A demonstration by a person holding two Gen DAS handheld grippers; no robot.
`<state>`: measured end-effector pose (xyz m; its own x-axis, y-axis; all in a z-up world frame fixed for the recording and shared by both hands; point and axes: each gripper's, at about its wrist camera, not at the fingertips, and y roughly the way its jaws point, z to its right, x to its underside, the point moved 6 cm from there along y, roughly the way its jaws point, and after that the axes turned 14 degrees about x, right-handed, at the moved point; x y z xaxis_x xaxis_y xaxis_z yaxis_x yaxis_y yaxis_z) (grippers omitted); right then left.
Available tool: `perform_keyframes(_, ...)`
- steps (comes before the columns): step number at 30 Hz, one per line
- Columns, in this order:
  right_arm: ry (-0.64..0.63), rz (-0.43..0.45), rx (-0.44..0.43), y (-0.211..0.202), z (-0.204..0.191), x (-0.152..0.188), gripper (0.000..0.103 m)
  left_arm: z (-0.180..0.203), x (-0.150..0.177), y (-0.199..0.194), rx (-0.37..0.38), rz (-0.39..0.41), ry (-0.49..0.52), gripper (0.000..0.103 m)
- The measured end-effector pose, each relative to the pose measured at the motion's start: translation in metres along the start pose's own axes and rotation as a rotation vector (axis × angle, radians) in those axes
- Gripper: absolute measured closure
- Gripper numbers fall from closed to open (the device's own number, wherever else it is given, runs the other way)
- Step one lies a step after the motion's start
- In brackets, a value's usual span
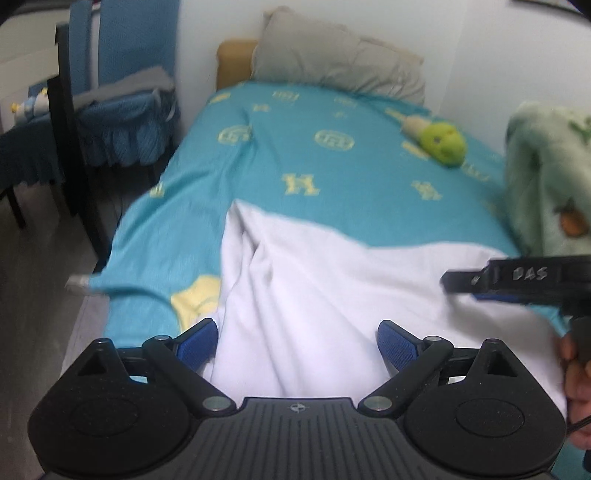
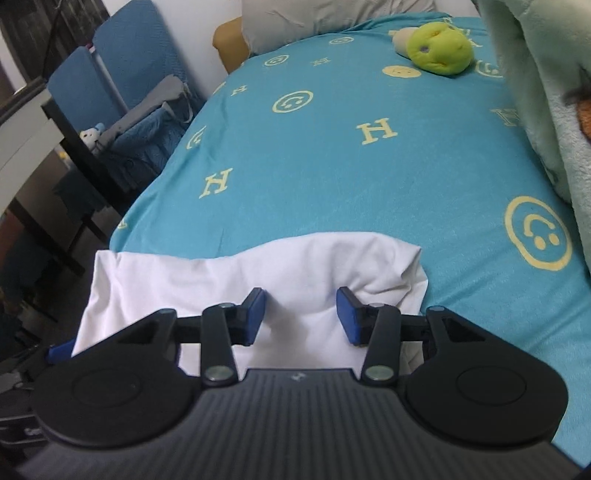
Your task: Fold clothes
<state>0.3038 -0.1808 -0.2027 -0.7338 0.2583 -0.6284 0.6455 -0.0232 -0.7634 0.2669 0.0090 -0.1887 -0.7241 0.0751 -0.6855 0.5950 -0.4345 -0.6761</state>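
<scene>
Nearby, green plush toy [image 2: 439, 48], pillow [image 1: 340, 62], white garment [image 2: 258, 269], both grippers gaping, empty.

The right gripper [image 2: 300, 314] hovered with its blue pads apart over a white garment [image 2: 258, 273] lying crumpled at the bed's [image 2: 332, 166] near edge, pinching nothing. A green plush toy [image 2: 439, 48] sat at one o'clock, a grey pillow [image 2: 314, 18] at twelve.

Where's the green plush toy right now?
The green plush toy lies on the turquoise bedsheet at the far right of both wrist views, beside the pale green blanket, below the grey pillow, well beyond the white garment.
</scene>
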Motion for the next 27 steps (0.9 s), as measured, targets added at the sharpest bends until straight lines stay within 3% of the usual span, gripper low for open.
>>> perform_keyframes(6,-0.024,0.024,0.02,-0.015,-0.002,0.003,0.057,0.005,0.003,-0.017,-0.024,0.023,0.001,0.011)
perform_keyframes(13,-0.064,0.103,0.019,-0.074,0.002,0.02,0.056,0.039,0.016,-0.069,-0.032,0.087,0.051,0.011)
perform_keyframes(19,-0.084,0.09,0.043,-0.109,0.009,0.043,0.056,0.056,0.039,-0.083,-0.037,0.038,0.022,0.011)
perform_keyframes(23,-0.073,0.022,0.063,-0.099,0.014,0.058,0.058,0.05,0.054,-0.068,-0.058,-0.048,0.002,0.01)
perform_keyframes(27,-0.094,-0.042,0.08,-0.081,0.015,0.071,0.057,0.044,0.058,-0.063,-0.053,-0.071,-0.027,0.009)
